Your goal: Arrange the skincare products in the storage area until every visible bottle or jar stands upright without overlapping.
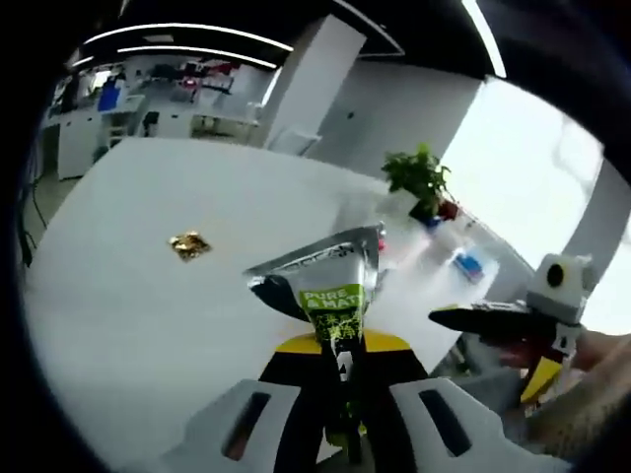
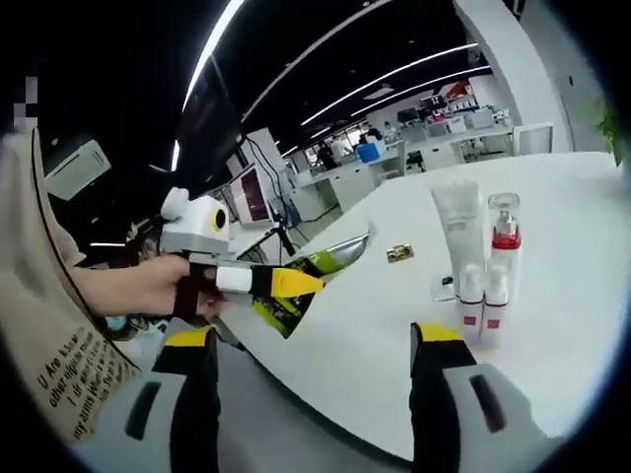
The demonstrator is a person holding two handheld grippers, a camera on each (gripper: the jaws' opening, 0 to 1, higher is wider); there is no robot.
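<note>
Presently, left gripper view: left hand-held gripper [image 1: 342, 394] pinches a silver, crinkled foil sachet with green label [image 1: 330, 286], aloft over the smooth white table [image 1: 148, 315]; thin foil may slip. Right gripper view: right hand-held gripper [image 2: 315, 345] spread, empty; slender red-banded plastic bottles [image 2: 483, 296] and white tube [image 2: 459, 229] upright, topple-prone if nudged.

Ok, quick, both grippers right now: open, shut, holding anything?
Left gripper: shut on the green sachet.
Right gripper: open, holding nothing.

Left tool [image 2: 296, 284] grips a sachet [image 2: 315, 271] beside upright bottles [image 2: 483, 266].
</note>
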